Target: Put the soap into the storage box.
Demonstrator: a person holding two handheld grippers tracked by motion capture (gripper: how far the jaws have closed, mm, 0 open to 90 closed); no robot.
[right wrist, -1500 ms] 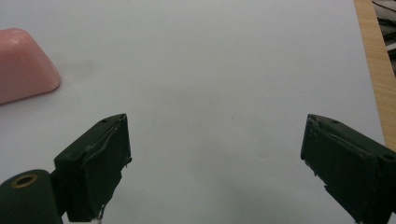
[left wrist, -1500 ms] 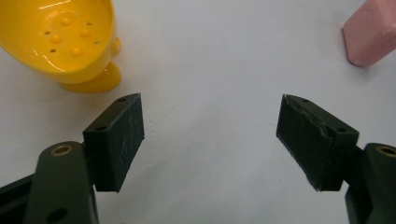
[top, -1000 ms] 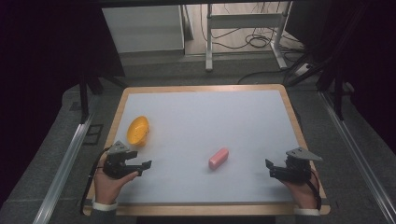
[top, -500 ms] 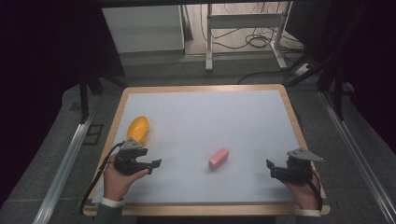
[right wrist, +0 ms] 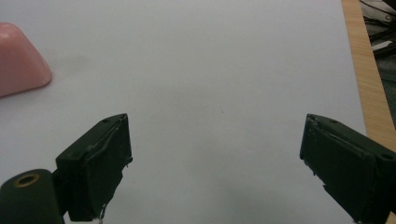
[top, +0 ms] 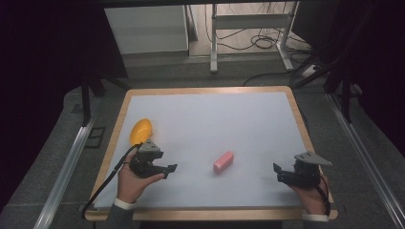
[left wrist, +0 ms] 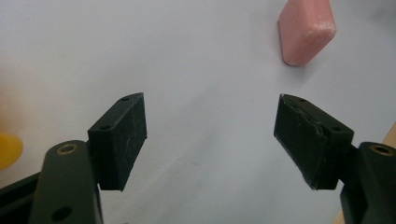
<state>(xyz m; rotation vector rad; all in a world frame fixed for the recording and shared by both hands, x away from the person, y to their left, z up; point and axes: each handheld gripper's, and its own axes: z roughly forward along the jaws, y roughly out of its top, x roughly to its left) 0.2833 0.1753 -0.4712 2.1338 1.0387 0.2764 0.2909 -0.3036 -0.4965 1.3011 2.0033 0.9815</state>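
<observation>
A pink block [top: 223, 161] lies on the white table top [top: 215, 119], right of centre near the front. An orange-yellow rounded object [top: 141, 130] sits at the left side. My left gripper [top: 168, 170] hovers at the front left, just below that object, open and empty. In the left gripper view its jaws stand wide apart around [left wrist: 210, 140], with the pink block [left wrist: 306, 30] ahead at the upper right and a yellow edge [left wrist: 9, 149] at the left. My right gripper [top: 278, 172] is at the front right, open and empty [right wrist: 215, 163]; the pink block [right wrist: 21, 60] lies to its upper left.
The table has a wooden rim [top: 298, 119]. Metal rails [top: 67, 162] run along both sides on the grey floor. A desk frame with cables [top: 258, 33] stands beyond the far edge.
My left gripper has moved right and slightly forward, away from the table's left edge toward the pink block. The right gripper has barely shifted.
</observation>
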